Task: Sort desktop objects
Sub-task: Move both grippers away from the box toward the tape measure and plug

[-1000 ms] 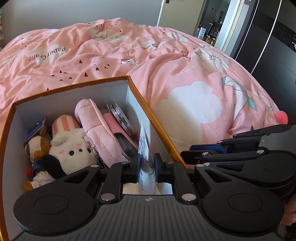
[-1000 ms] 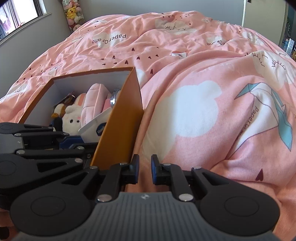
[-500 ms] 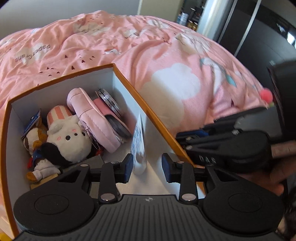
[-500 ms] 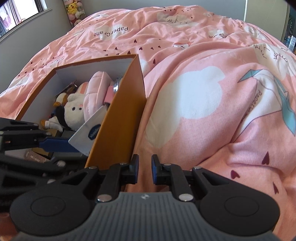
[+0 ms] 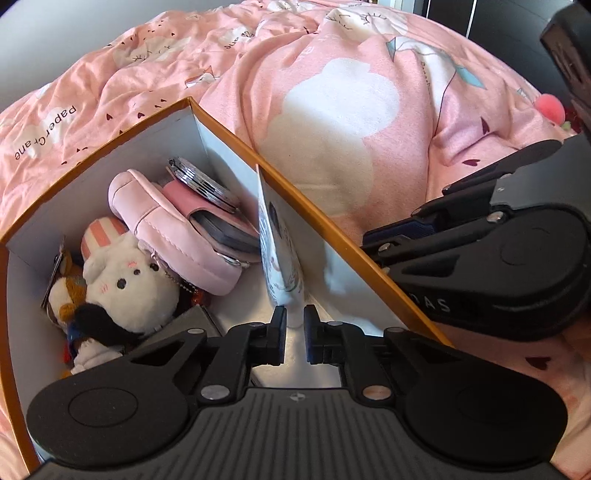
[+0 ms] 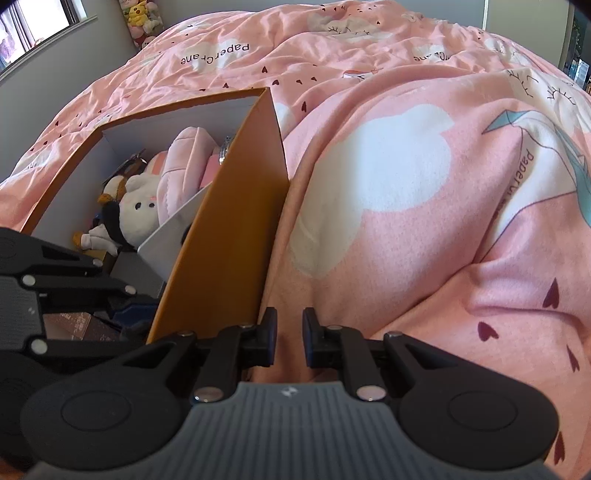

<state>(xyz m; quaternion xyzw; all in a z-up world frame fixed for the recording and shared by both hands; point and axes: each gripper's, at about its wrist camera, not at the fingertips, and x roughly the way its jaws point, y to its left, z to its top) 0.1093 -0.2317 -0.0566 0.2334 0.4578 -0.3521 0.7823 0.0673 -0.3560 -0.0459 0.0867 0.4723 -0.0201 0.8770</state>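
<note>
An orange box (image 5: 332, 229) with white inside walls sits on the pink bed. It holds a white plush rabbit (image 5: 125, 284), a pink pouch (image 5: 173, 236), a round silver tin (image 5: 203, 181) and a flat white packet (image 5: 277, 254) that leans on edge against the right wall. My left gripper (image 5: 294, 328) is over the box's near end, jaws nearly closed and empty, just behind the packet's lower corner. My right gripper (image 6: 289, 334) is shut and empty outside the box's near right corner (image 6: 221, 258), above the duvet.
The pink duvet (image 6: 406, 166) covers everything around the box, bulging up to its right. A brown carton (image 6: 74, 325) lies at the box's near end under the left gripper. A grey wall and window (image 6: 33, 29) are far left; dark wardrobe doors (image 5: 517, 22) far right.
My left gripper held the white packet a second ago, opened and let it go against the box's right wall, then drew its jaws together again. The right gripper barely moved.
</note>
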